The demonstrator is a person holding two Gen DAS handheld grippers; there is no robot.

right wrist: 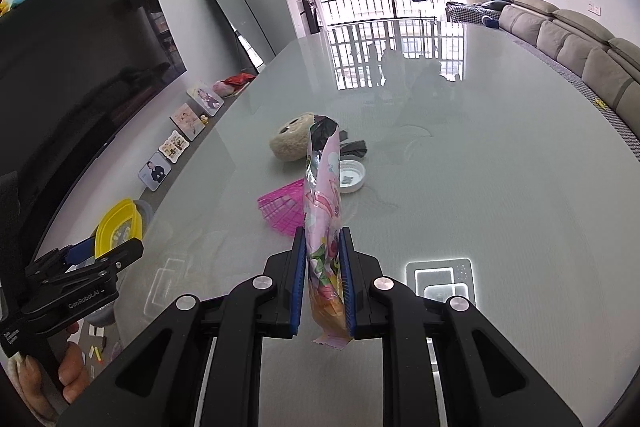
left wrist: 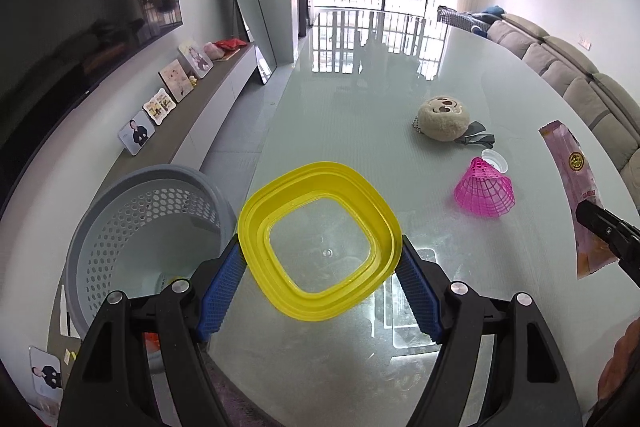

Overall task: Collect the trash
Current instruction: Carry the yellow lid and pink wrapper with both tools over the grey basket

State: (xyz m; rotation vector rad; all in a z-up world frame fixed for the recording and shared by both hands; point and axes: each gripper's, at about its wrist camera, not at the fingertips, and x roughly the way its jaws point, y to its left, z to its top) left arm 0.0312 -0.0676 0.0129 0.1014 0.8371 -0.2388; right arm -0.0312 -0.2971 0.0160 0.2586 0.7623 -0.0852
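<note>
Left wrist view: left claw (left wrist: 320, 263) clamped across a square yellow plastic container with clear base (left wrist: 318, 241), which is empty, mouth towards the camera, held above the edge of the glossy grey surface (left wrist: 360, 99). Grey perforated plastic basket (left wrist: 148, 227) stands on the floor below, contents unclear.

Right wrist view: right claw (right wrist: 323, 279) closed on a long pink printed snack wrapper (right wrist: 324, 211), long axis running away from the camera, far end raised over the surface
</note>
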